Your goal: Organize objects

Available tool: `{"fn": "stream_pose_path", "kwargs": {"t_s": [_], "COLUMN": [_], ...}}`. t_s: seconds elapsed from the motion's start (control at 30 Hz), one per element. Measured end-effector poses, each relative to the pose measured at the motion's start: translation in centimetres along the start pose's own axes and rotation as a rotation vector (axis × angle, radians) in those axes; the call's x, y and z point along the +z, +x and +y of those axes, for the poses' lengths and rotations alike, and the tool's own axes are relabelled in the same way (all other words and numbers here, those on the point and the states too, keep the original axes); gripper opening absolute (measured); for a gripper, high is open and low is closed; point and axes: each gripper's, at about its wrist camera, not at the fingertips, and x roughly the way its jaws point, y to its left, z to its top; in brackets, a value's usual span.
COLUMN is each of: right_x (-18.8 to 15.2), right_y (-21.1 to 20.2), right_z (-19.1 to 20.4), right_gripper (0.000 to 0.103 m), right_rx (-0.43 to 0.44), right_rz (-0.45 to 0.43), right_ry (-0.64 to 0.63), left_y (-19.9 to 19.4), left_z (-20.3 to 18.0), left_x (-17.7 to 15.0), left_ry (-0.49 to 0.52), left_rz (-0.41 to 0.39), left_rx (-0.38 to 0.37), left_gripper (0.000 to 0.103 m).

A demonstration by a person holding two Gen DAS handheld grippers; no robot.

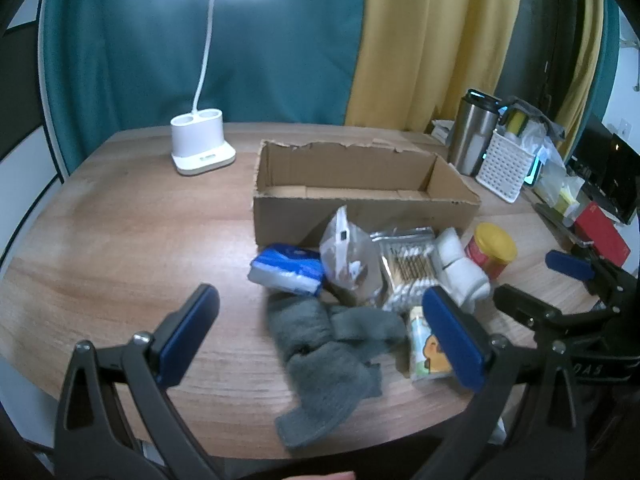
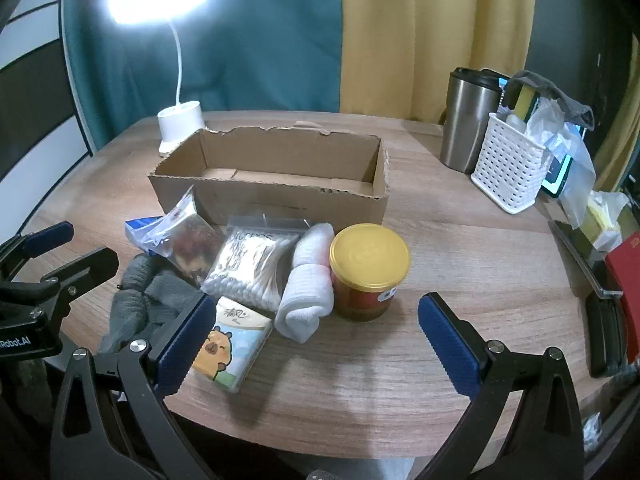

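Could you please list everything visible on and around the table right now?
cardboard box: one, brown, open, mid-table
desk lamp: one, white, lit, behind the box
tissue pack: one, blue and white, front of box
snack bag: one, clear, beside the tissue pack
cotton swabs: one bag, white
rolled socks: one roll, white
jar: one, red, yellow lid
cartoon tissue pack: one, pale blue, near edge
grey cloth: one, crumpled
steel tumbler: one, silver, far right
white basket: one, filled
left tool: open, blue pads
right tool: open, blue pads
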Motion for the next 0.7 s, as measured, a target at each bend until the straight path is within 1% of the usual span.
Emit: {"fn": "stream_pose_path", "kwargs": {"t_s": [0.7], "right_x": [-0.25], "right_y": [0.03], "right_z": [-0.6], "right_gripper": [0.103], "right_rx": [0.001], "right_rz": [0.001], "right_ry": [0.014], "left_y": [-0.03], "left_z": [0.07], "left_x": [-0.13], "left_ry": [-0.008], "left_rz": [0.011], "left_rx": [-0.001], "left_gripper": [0.103]}}
